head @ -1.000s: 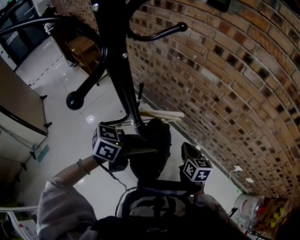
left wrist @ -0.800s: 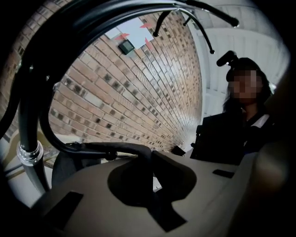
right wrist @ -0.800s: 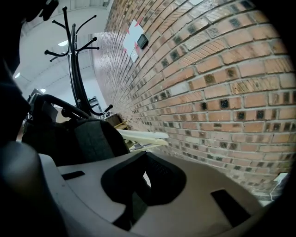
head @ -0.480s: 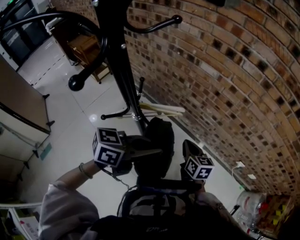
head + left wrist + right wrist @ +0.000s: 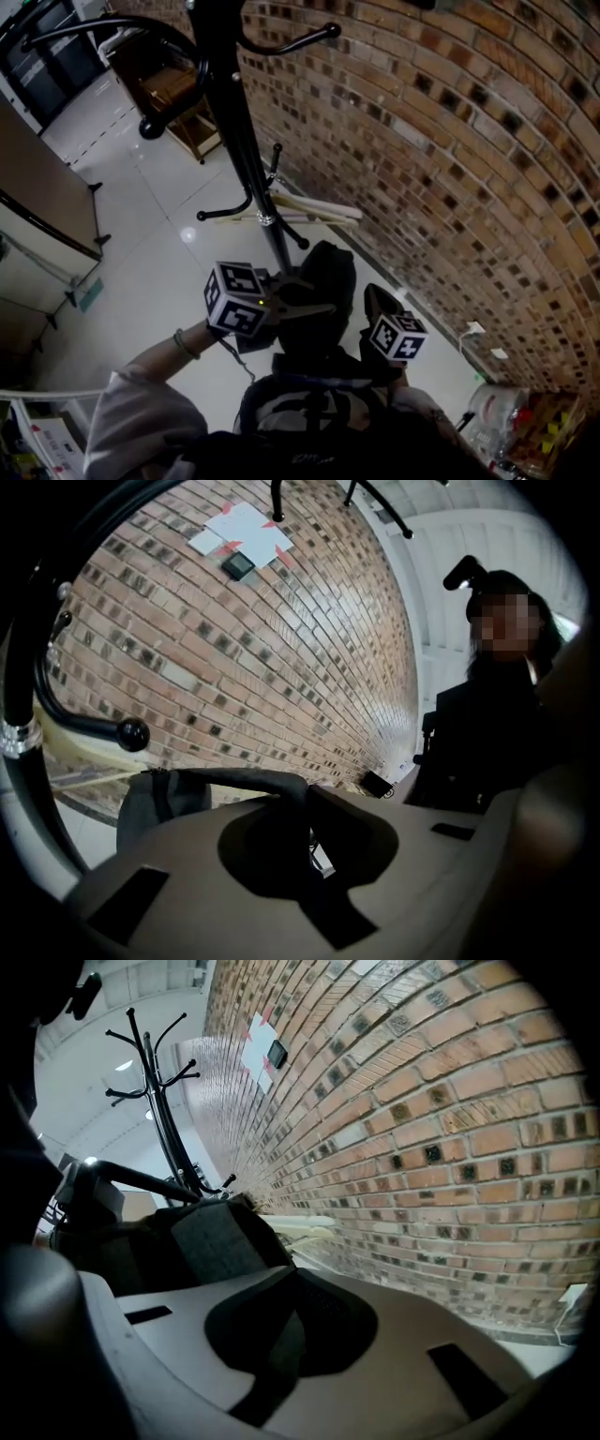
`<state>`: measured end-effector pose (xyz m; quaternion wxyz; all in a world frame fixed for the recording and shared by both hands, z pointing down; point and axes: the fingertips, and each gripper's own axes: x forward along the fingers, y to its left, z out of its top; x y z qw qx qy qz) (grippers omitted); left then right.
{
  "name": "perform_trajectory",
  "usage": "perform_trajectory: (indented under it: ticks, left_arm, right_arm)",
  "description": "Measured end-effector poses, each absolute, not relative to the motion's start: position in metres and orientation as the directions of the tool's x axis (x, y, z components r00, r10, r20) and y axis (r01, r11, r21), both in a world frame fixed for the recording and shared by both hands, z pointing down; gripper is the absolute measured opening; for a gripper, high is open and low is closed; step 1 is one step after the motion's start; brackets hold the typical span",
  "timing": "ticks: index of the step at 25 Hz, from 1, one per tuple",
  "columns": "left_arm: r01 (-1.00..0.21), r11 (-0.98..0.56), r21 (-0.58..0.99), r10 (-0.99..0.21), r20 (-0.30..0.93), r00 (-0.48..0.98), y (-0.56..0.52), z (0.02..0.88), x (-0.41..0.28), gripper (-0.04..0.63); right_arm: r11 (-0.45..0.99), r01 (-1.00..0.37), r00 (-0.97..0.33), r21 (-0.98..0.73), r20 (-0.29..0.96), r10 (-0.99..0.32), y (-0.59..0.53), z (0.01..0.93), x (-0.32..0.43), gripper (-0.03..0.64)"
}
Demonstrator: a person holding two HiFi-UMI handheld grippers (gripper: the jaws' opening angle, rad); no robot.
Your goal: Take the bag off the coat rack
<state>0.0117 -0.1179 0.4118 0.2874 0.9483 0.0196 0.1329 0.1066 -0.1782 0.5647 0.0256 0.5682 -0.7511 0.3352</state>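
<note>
The black bag [image 5: 323, 286] hung low beside the pole of the coat rack [image 5: 234, 141], clear of its hooks and above the tiled floor [image 5: 141, 244]. Our left hand-held gripper [image 5: 305, 806] was clenched on the bag's top strap. Our right hand-held gripper [image 5: 289, 1283] was clenched on another of its dark straps. A brick wall [image 5: 450, 141] stood behind.

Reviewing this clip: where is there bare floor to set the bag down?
The widest bare patch is the white tiled floor left of the coat rack, bordered by the brown partition. Along the brick wall it is crowded: pale slats lie by the rack's foot, and clutter sits at the lower right.
</note>
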Motion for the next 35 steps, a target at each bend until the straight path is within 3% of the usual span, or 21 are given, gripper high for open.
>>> perform_trajectory:
  ticks: [6,23,35]
  left_arm:
    - [-0.124,-0.77,0.626,0.046,0.247,0.968,-0.097,0.439,0.021,0.04]
    - [-0.4,-0.671,0.625,-0.261,0.306,0.916,-0.114,0.493,0.018,0.04]
    - [-0.497,-0.579,0.647,-0.354,0.35,0.867,-0.109,0.523,-0.005,0.041]
  right_arm:
    - [0.182,-0.888,-0.368,-0.423,0.413,-0.833,-0.17,0.557,0.12,-0.008]
    - [0.456,-0.829,-0.551,-0.324,0.334,-0.764,-0.19,0.508,0.08,-0.008]
    - [0.563,-0.777,-0.629,-0.283,0.31,-0.713,-0.195,0.495,0.039,-0.009]
